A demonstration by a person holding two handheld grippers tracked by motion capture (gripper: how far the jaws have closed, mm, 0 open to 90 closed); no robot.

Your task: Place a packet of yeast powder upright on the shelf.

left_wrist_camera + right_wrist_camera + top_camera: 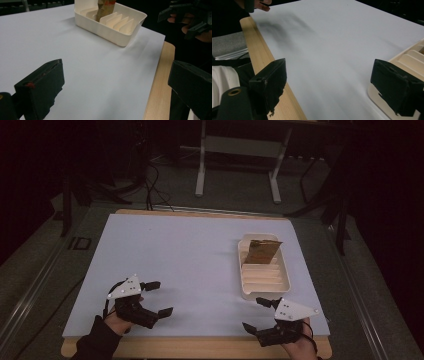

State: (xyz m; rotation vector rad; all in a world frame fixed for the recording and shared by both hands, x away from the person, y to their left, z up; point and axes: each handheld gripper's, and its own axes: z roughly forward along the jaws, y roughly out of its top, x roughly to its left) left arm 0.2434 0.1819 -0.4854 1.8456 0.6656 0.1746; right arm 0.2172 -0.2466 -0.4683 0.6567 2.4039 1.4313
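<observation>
Cardboard piece (262, 252) stands in rack (248, 291).

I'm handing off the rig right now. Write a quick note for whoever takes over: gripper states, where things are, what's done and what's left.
Left gripper: open, empty, low over the near left of the table.
Right gripper: open, empty, at the near edge just in front of the tray.
White slotted tray: on the right side of the table. One brown paper packet stands tilted in its far slots; the nearer slots look empty.
Done: the packet sits in the tray.
Left: nothing held by either gripper; probably the packet is the next thing to handle.
</observation>
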